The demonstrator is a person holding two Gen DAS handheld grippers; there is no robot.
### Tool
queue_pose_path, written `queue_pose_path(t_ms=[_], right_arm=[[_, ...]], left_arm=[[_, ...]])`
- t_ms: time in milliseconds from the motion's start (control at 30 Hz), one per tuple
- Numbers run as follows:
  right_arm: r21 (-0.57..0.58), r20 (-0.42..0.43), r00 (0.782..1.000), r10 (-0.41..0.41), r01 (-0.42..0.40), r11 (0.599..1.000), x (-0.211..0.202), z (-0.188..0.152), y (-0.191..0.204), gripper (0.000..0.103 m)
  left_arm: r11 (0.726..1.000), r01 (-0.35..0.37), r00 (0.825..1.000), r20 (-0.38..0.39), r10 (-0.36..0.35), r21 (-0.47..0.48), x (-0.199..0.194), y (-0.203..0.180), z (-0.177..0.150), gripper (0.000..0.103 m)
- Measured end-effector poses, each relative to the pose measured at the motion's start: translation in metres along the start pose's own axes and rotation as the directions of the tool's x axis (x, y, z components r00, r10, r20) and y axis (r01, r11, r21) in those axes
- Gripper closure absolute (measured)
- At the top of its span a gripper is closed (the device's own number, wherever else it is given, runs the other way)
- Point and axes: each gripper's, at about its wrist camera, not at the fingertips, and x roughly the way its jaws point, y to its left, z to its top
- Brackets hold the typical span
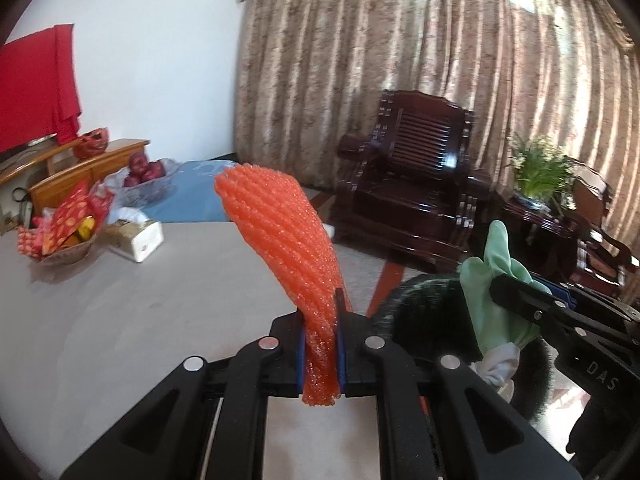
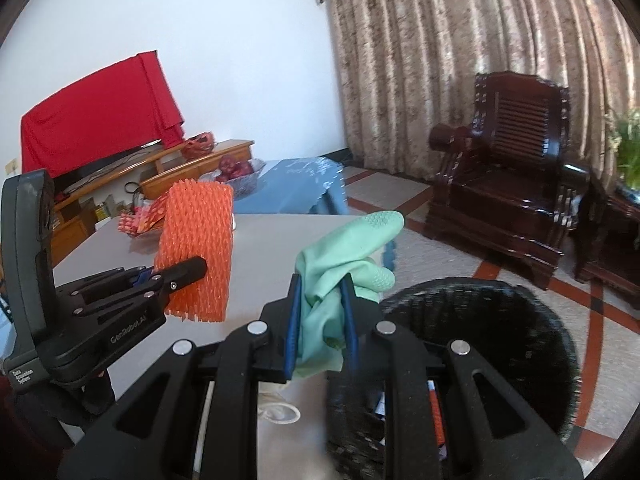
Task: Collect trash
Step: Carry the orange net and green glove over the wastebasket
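Note:
My left gripper [image 1: 320,344] is shut on an orange foam fruit net [image 1: 286,240], which sticks up above the grey table [image 1: 140,312]. The same orange foam net [image 2: 196,256] shows in the right wrist view, clamped in the left gripper [image 2: 188,274]. My right gripper [image 2: 320,320] is shut on a crumpled mint-green rubber glove [image 2: 348,252]. That glove [image 1: 496,296] appears at right in the left wrist view, held over a black wicker waste basket [image 1: 420,312]. The basket [image 2: 480,340] stands on the floor just off the table's edge, right of both grippers.
A basket of red packets [image 1: 64,232], a white tissue box [image 1: 138,240] and a glass bowl of apples [image 1: 144,176] sit at the table's far left. A dark wooden armchair [image 1: 420,184] and a potted plant [image 1: 540,172] stand before the curtains. A white string [image 2: 280,412] lies on the table.

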Motion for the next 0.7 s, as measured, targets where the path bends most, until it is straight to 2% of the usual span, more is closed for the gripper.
queue_pose_path(t_ms=[200, 700], right_arm=[[0.017, 0.033, 0.997, -0.072, 0.072, 0.997, -0.025, -0.006, -0.028, 0.085], [0.061, 0.054, 0.978, -0.202, 0.198, 0.978, -0.054, -0.021, -0.078, 0.084]], left_arm=[[0.998, 0.055, 0.998, 0.011, -0.056, 0.043, 0.000, -0.032, 0.002, 0.092], [0.981, 0.155, 0.988, 0.001, -0.156, 0.120, 0.013, -0.086, 0.007, 0.092]])
